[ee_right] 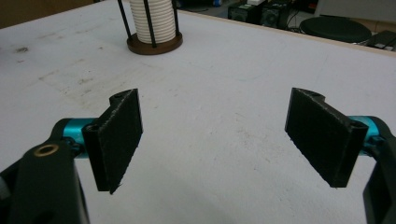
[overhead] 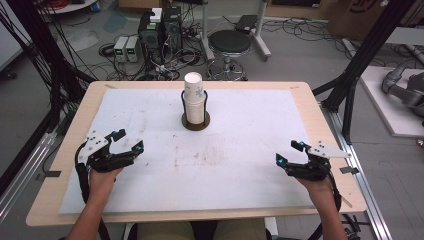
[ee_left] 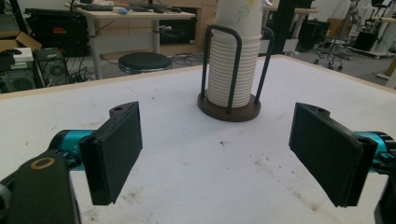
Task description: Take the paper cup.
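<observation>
Left tongs point(overhead: 128, 140) gaping, right tongs point(overhead: 288, 152) gaping, both low

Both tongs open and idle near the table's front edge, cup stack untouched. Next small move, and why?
Probably ease the left tongs forward toward the cup stack. Its jaws stand wide open and empty, and in the left gripper view the cup stack sits straight ahead in its wire holder, with bare table between. The right tongs are also open and could stay put.

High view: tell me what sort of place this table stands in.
Most likely a robotics lab or workshop. Black computer towers sit on the bare floor amid tangled cables, a round black stool stands behind the pale wooden table, and a grey robot arm lies on a bench at the right.
</observation>
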`<state>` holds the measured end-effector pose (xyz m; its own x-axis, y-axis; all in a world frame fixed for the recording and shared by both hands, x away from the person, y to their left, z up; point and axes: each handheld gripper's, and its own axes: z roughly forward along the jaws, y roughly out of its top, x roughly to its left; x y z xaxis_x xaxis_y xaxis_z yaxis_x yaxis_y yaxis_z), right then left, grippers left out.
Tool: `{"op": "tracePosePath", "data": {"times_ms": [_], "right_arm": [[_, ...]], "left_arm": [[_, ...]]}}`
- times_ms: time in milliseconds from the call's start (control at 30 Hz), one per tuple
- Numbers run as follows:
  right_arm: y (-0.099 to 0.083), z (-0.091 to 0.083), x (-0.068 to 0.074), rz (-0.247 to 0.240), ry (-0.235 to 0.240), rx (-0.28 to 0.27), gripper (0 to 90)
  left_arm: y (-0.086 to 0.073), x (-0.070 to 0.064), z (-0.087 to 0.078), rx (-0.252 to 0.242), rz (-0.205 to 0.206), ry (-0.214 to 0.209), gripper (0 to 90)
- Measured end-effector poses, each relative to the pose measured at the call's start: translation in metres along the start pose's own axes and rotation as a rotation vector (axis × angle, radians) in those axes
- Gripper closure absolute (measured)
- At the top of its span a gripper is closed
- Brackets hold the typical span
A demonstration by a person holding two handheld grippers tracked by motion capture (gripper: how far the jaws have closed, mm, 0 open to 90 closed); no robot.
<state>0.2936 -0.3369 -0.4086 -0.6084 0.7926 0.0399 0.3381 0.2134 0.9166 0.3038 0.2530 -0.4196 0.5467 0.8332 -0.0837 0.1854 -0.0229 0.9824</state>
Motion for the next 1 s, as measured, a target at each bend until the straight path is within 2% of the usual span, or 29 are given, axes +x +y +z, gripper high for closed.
{"op": "tracePosePath", "data": {"times_ms": [367, 800, 933, 1000], "right_arm": [[0.0, 0.0, 0.001, -0.001, 0.008, -0.001, 19.4], [0.0, 0.001, -0.001, 0.007, 0.016, 0.004, 19.4], [-0.002, 0.003, 0.001, -0.006, 0.026, 0.018, 19.4], [-0.002, 0.005, 0.002, -0.021, 0.033, 0.038, 19.4]], "left_arm": [[0.0, -0.001, 0.002, -0.004, -0.013, -0.013, 16.6], [-0.001, -0.001, 0.01, 0.001, -0.046, -0.057, 16.1], [0.0, 0.0, 0.011, -0.006, -0.052, -0.065, 16.1], [0.003, 0.0, 0.011, -0.004, -0.038, -0.072, 16.2]]}}
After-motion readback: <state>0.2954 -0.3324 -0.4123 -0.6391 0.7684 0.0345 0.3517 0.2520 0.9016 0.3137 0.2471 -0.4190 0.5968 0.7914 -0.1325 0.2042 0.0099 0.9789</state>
